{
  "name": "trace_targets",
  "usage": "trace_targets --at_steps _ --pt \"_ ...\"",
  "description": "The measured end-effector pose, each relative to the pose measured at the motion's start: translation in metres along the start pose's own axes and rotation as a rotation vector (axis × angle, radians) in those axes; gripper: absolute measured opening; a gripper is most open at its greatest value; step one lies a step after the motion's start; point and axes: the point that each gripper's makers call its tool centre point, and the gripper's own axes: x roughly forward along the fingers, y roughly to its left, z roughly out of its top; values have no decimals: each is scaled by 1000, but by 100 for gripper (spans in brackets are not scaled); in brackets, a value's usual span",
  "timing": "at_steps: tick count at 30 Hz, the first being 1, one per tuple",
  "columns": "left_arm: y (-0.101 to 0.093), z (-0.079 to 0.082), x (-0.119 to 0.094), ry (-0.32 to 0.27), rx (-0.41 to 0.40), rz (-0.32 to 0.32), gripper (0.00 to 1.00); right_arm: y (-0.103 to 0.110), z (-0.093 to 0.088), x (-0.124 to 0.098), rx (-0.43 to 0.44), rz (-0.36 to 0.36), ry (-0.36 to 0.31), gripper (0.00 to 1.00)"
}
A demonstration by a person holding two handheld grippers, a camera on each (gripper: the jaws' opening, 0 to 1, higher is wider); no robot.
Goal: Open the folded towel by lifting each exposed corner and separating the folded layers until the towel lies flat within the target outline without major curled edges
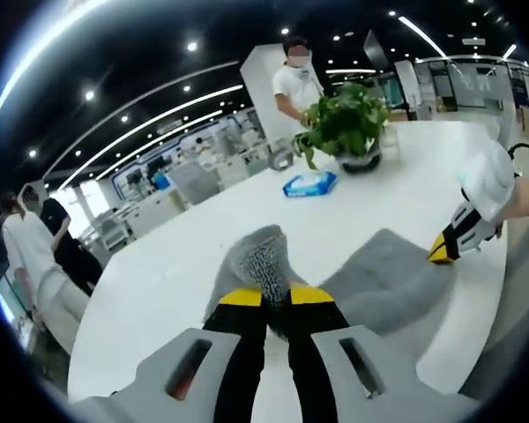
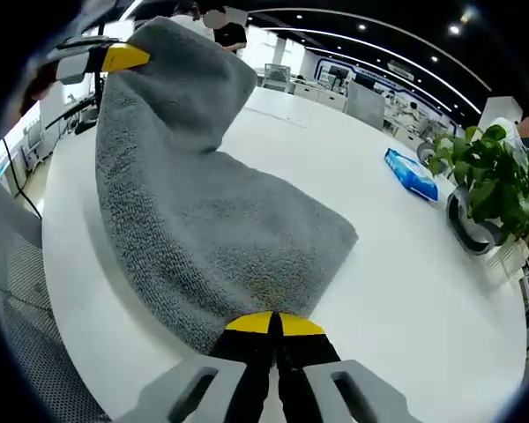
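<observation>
Grey towel [image 2: 203, 238] mid-frame is being spread: left gripper [image 1: 276, 295] and right gripper [image 2: 274, 323] each pinch a corner; next, pull apart, lower flat.

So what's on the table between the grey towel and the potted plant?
In the right gripper view, bare white table stretches from the towel to the potted plant; a blue wipes pack lies just before the plant.
</observation>
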Motion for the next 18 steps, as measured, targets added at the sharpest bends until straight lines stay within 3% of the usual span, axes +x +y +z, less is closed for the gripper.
trace_targets --at_steps 6,13,18 --pt "2 -34 -6 71 -32 -9 7 0 0 0 -7 -1 -1 0" --pt "4 -79 -13 198 -193 -39 8 1 1 0 -9 0 -1 0" --pt "-2 -106 -13 287 -190 -56 8 1 1 1 -20 0 -1 0"
